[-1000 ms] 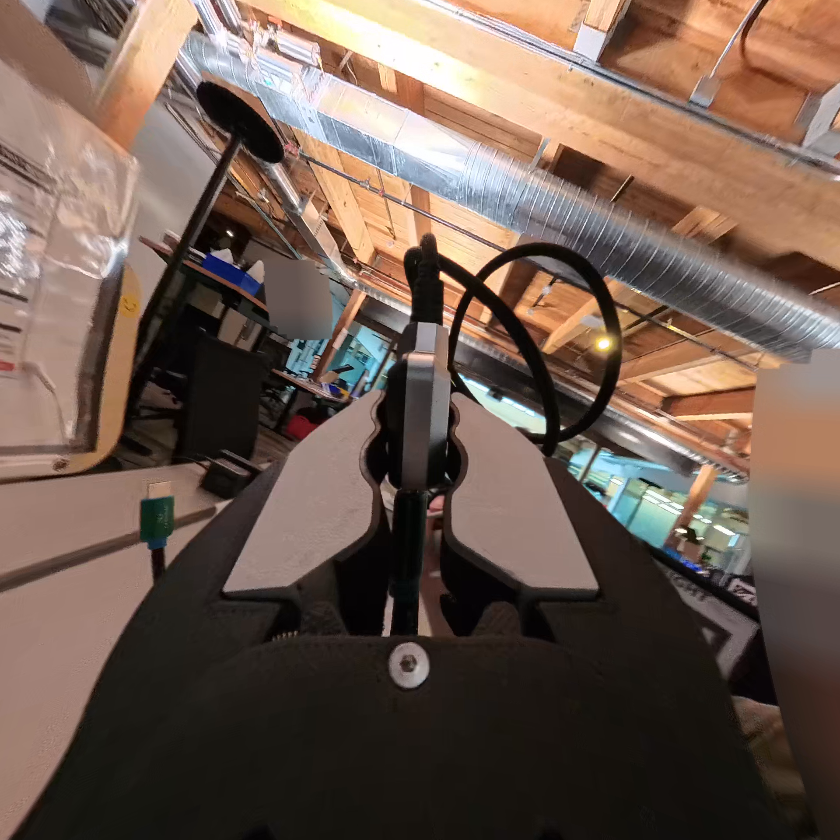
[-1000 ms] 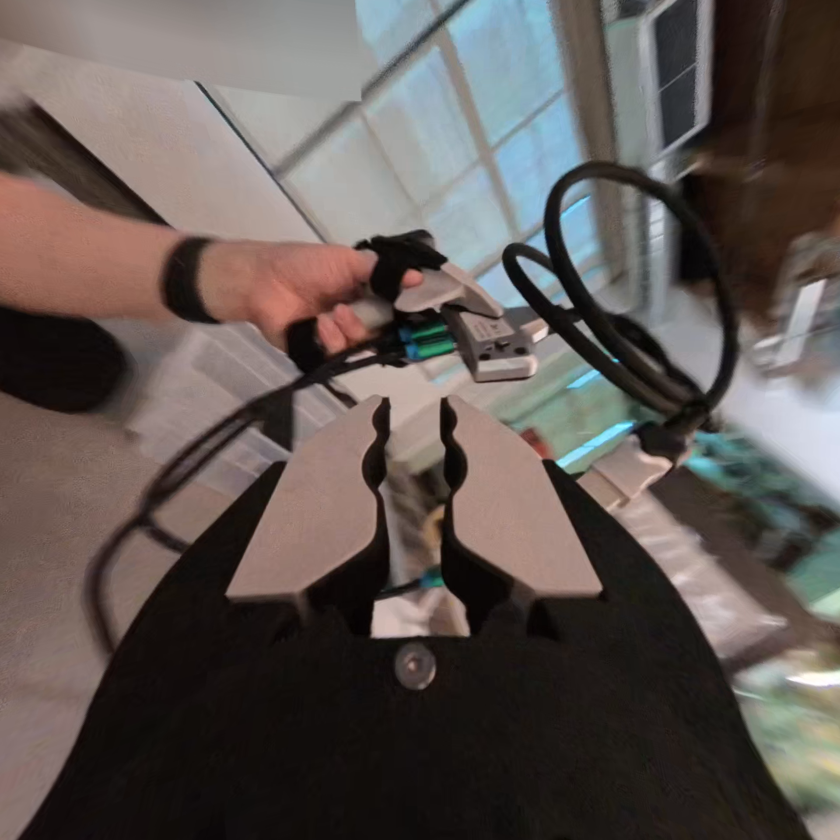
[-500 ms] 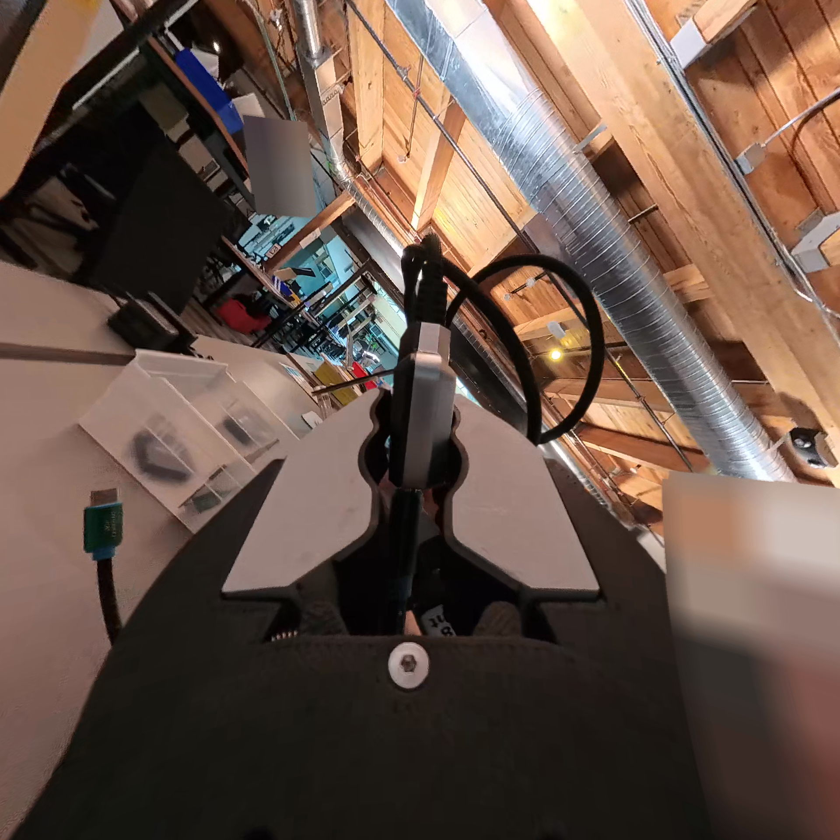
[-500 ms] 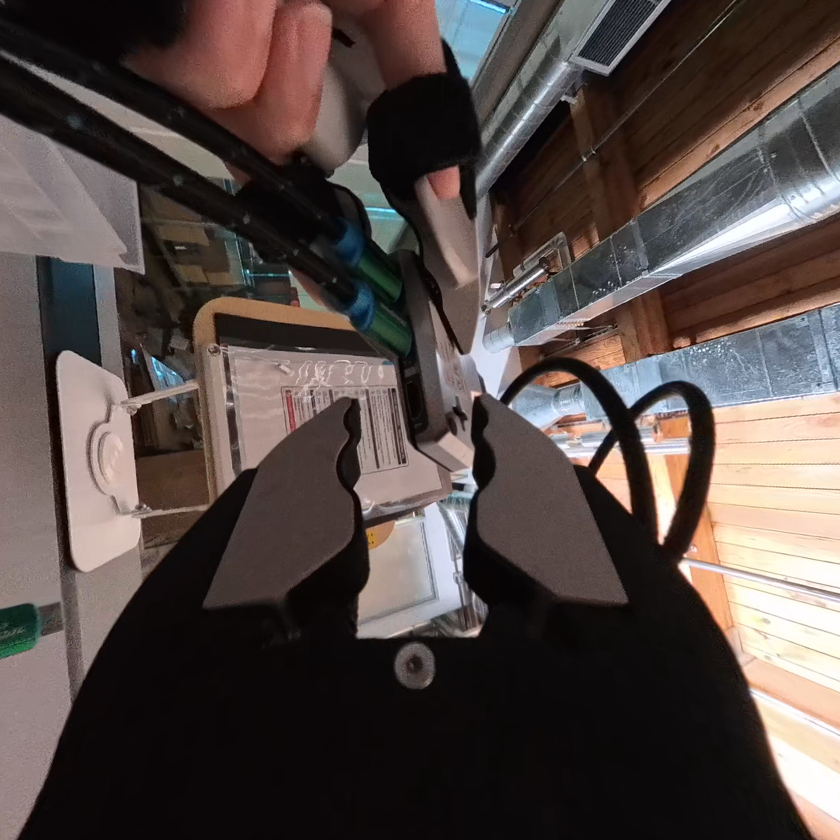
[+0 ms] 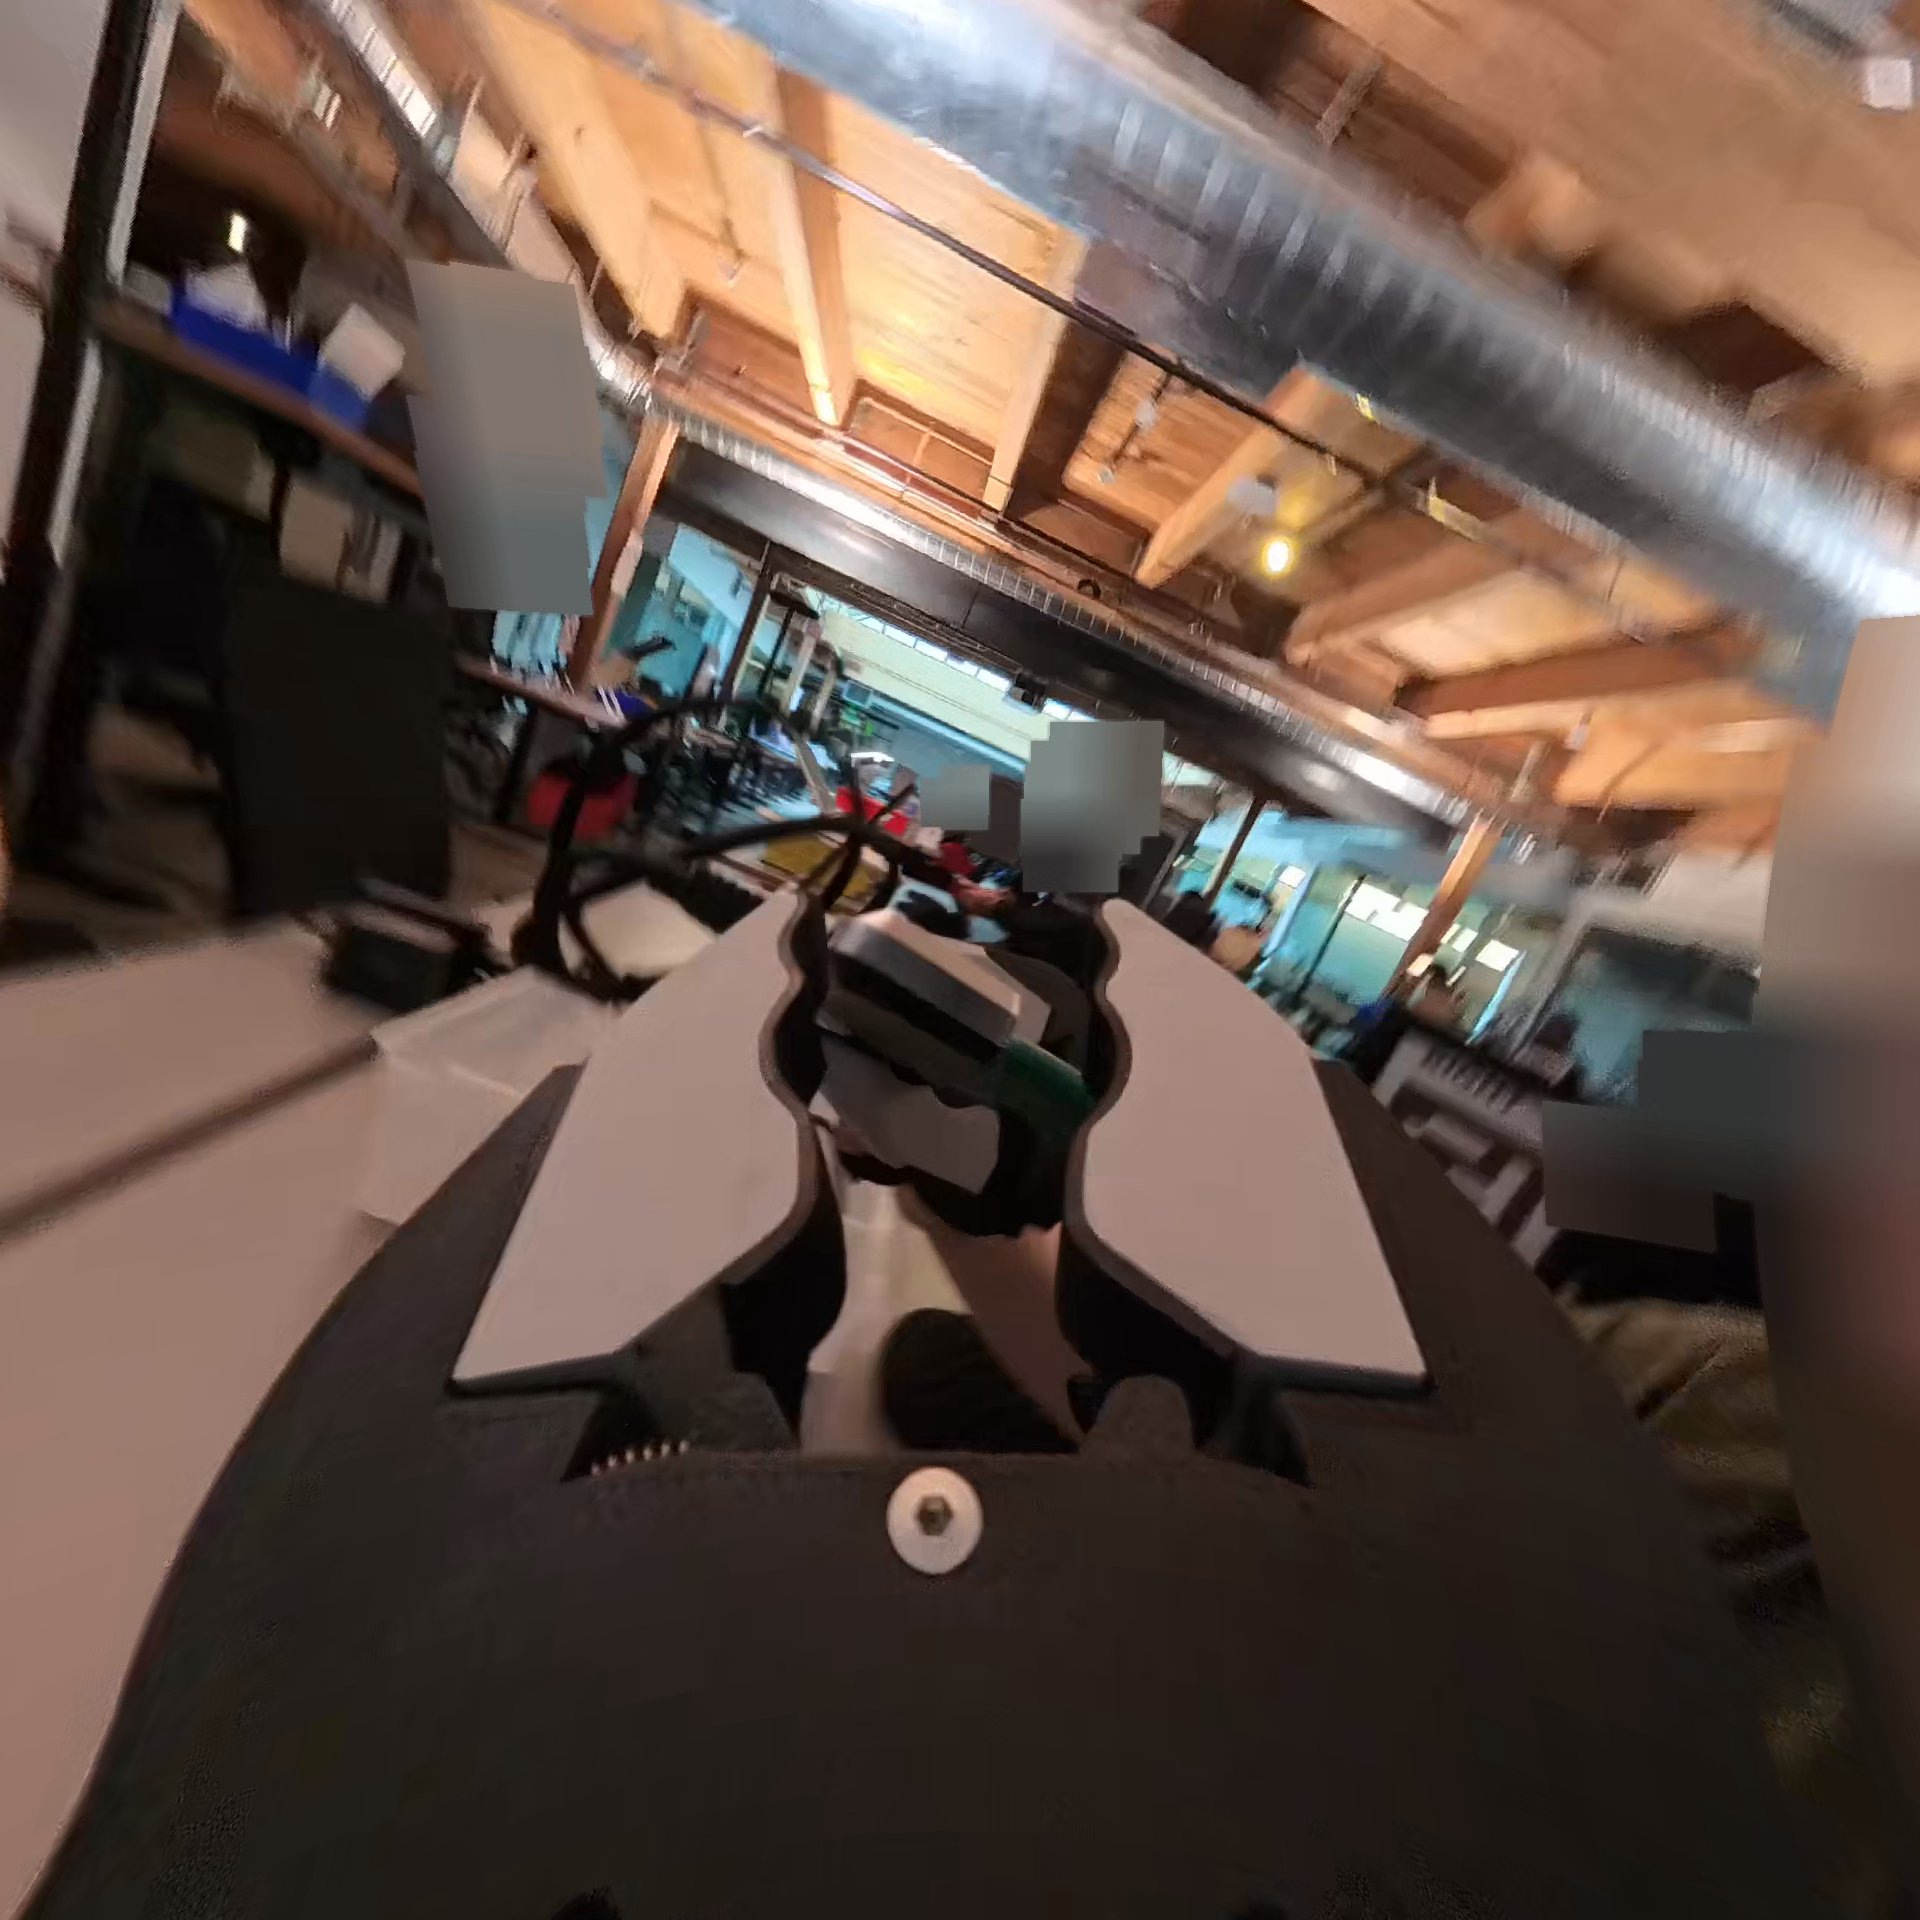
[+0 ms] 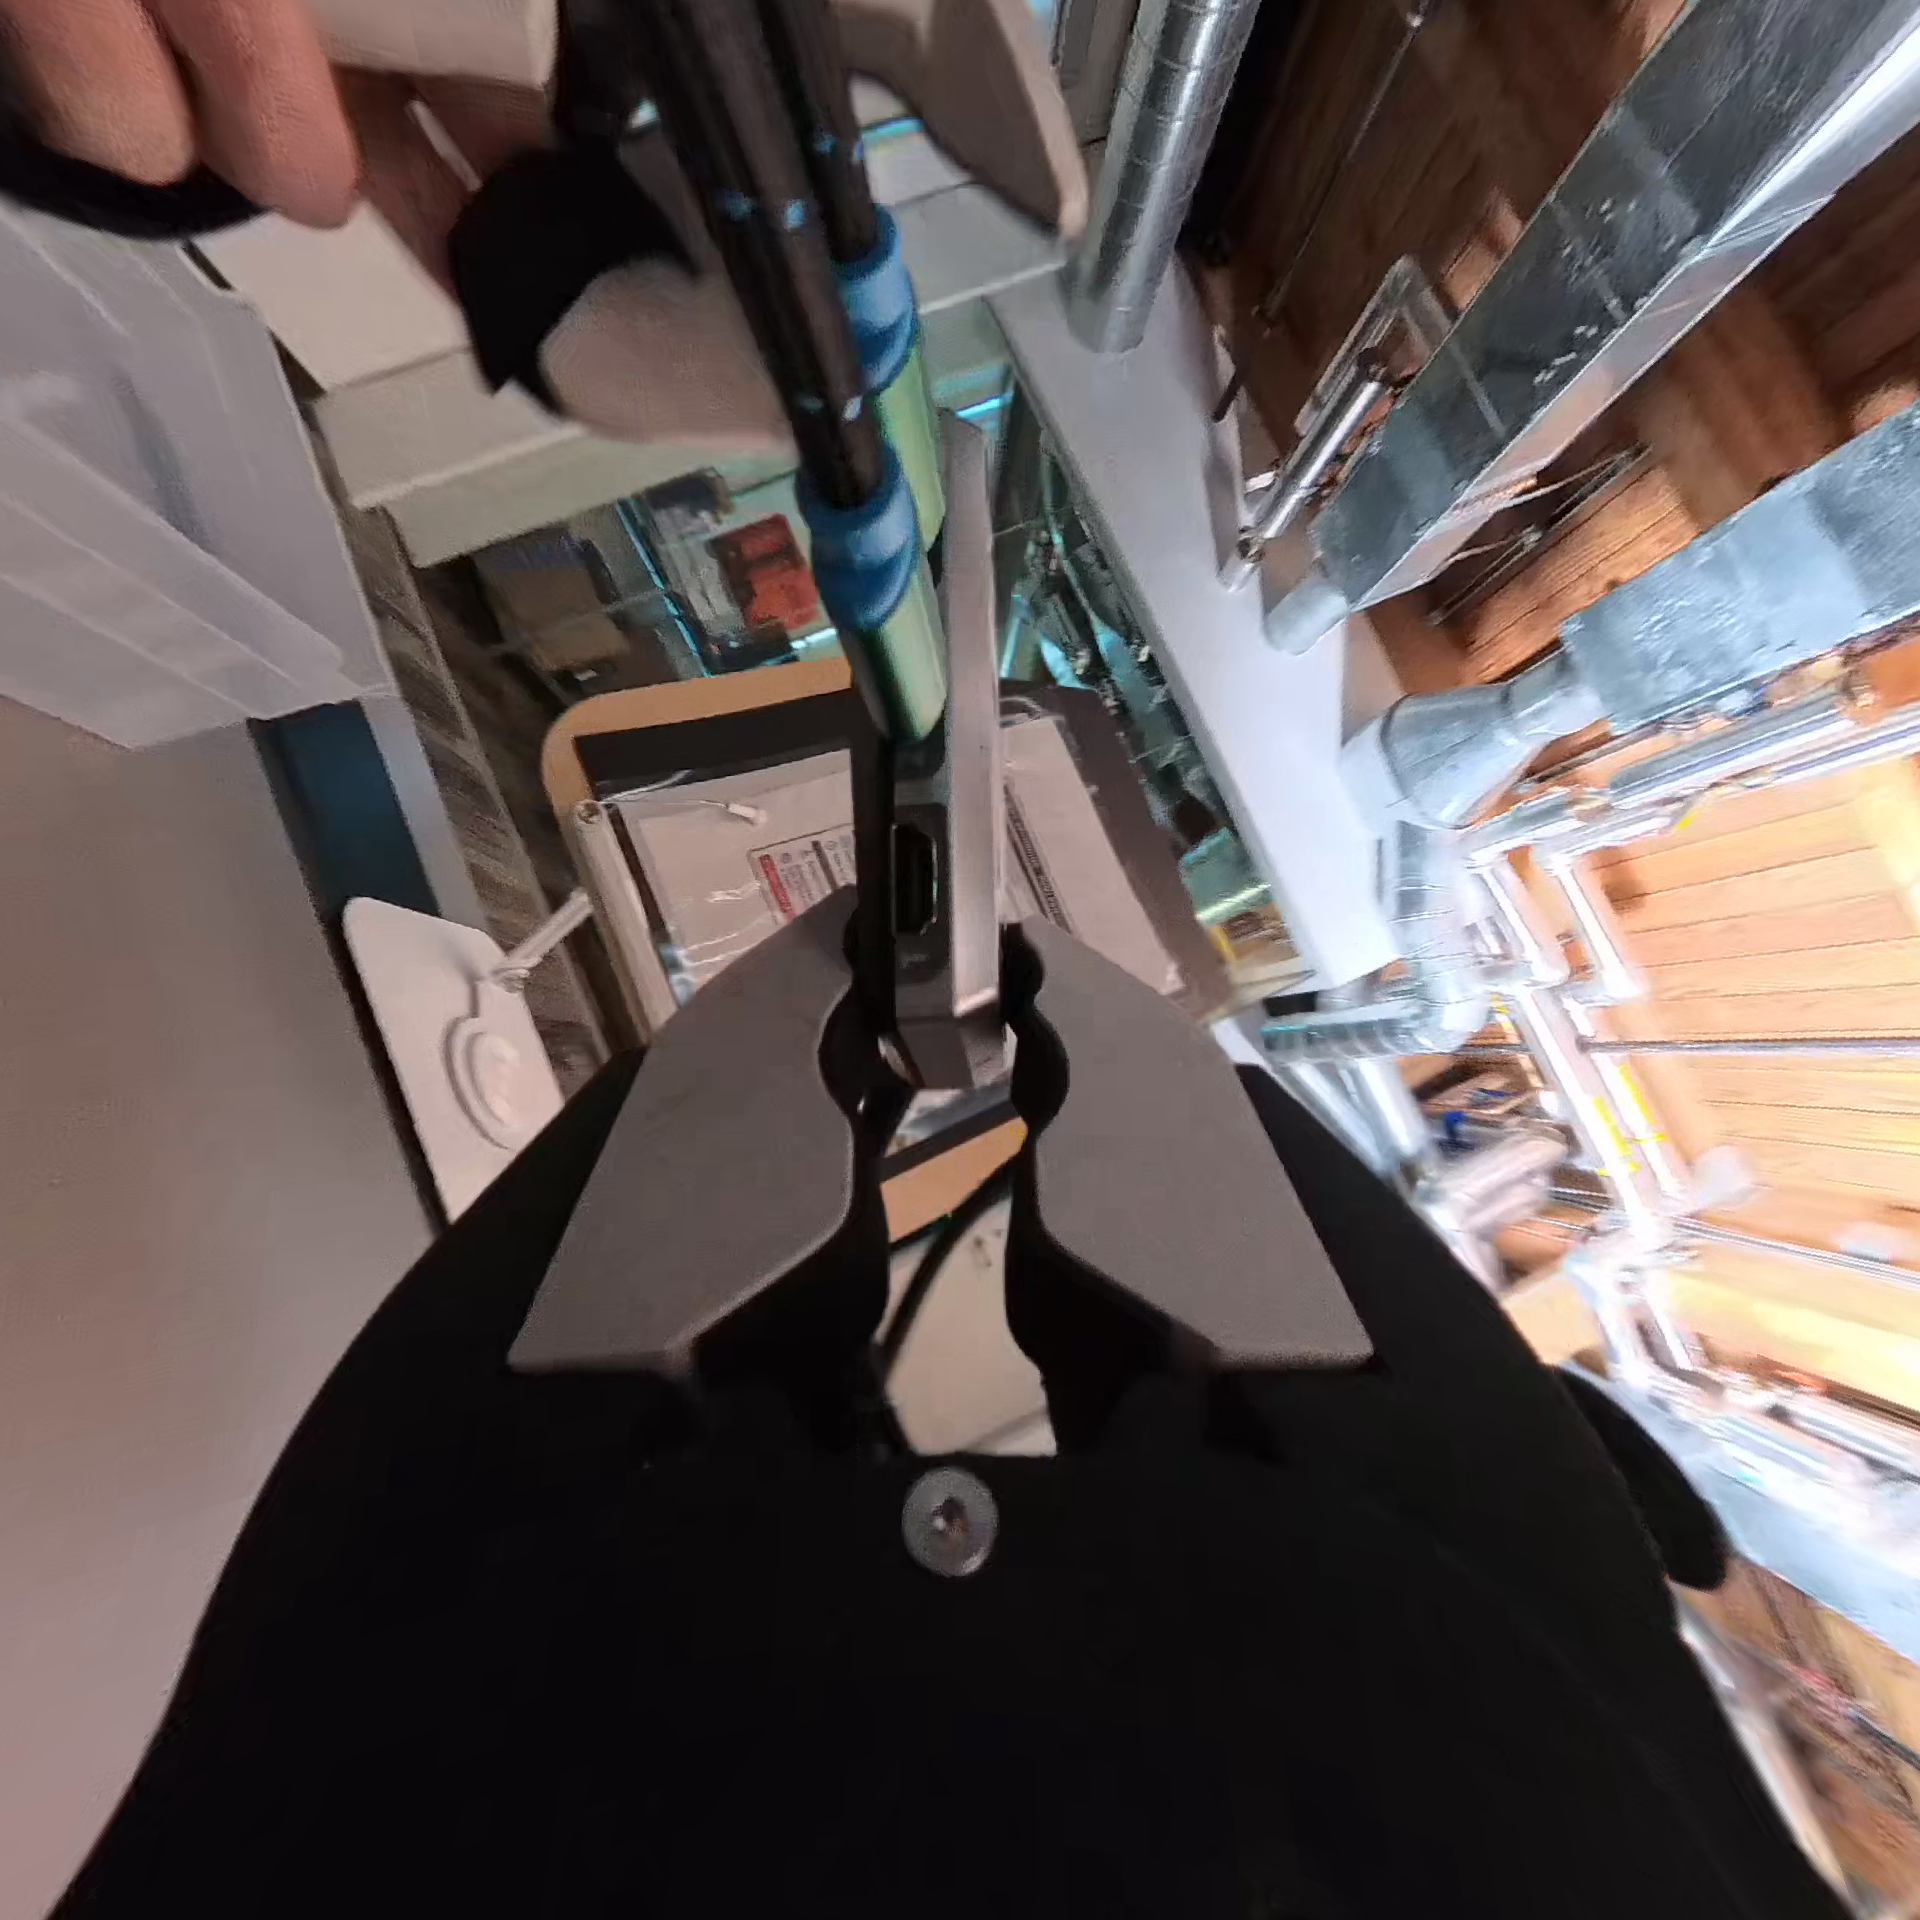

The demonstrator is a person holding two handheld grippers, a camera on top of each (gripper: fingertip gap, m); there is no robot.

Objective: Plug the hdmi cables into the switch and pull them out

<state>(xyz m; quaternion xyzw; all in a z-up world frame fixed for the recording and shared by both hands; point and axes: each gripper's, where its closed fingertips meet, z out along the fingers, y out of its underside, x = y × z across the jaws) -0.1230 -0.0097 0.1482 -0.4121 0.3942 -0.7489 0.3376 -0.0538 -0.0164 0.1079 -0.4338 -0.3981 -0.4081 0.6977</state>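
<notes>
My right gripper (image 6: 935, 935) is shut on the lower end of the grey HDMI switch (image 6: 971, 831), with both pads pressing its flat sides. Two black cables with green plugs (image 6: 904, 644) and blue collars sit in the switch's ports, and one port (image 6: 917, 883) below them is empty. My left gripper (image 5: 951, 925) is open. The switch (image 5: 925, 997) and a green plug (image 5: 1039, 1070) lie between and beyond its fingers with a gap on each side. One of its fingers (image 6: 665, 374) and the hand (image 6: 208, 104) holding it show at the top of the right wrist view, beside the cables.
A white table (image 5: 156, 1143) carries a small black box (image 5: 395, 951) and a tangle of black cable (image 5: 582, 914). A clear plastic bin (image 6: 125, 582), a framed sheet (image 6: 727, 831) and a white round fitting (image 6: 457, 1039) stand behind the switch. Silver ducts run overhead.
My left gripper has opened and let go of the switch, and its view has swung downward. My right gripper has moved onto the switch's end and shut on it.
</notes>
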